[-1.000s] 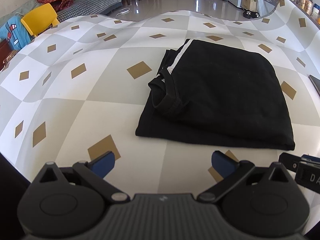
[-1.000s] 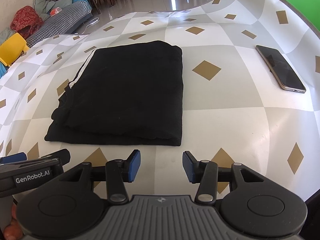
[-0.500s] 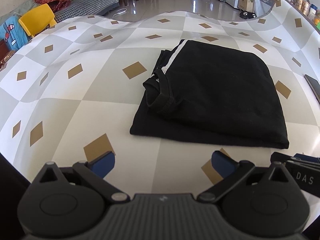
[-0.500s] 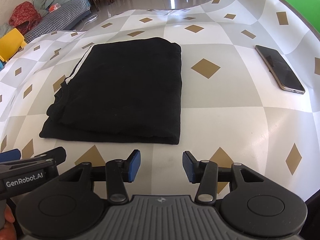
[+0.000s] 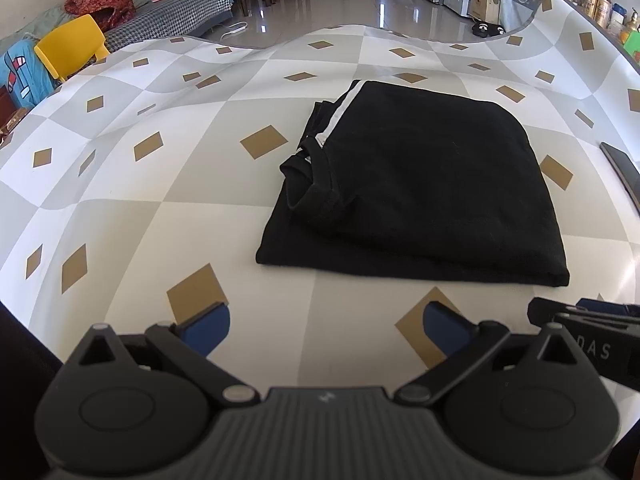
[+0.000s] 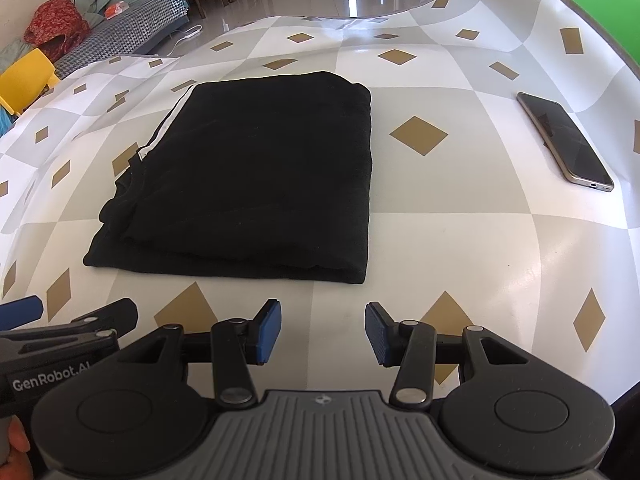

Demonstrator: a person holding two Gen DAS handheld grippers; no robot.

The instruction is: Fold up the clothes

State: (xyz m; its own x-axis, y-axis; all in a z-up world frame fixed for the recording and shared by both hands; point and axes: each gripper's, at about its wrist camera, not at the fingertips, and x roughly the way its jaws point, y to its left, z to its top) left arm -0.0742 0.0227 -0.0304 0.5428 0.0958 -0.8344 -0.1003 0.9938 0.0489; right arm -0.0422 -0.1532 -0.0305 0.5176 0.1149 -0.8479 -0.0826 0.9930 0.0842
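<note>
Inspector: Both grippers hang off the desk point(image 6: 460, 216), empty. Left gripper point(image 5: 326, 326) has jaws wide apart; right gripper point(image 6: 322, 330) stands partly apart, nothing between its pads.

Assessor: And the garment?

Inspector: Black garment point(image 6: 256, 184) lies flat in a compact rectangle, collar and white stripe point(image 5: 334, 118) at its left side. It sits beyond both grippers, apart from them. A phone point(image 6: 564, 142) rests well right of the garment.

Assessor: Why so?

Inspector: Judged: folding looks complete, so both grippers are clear of it.
</note>
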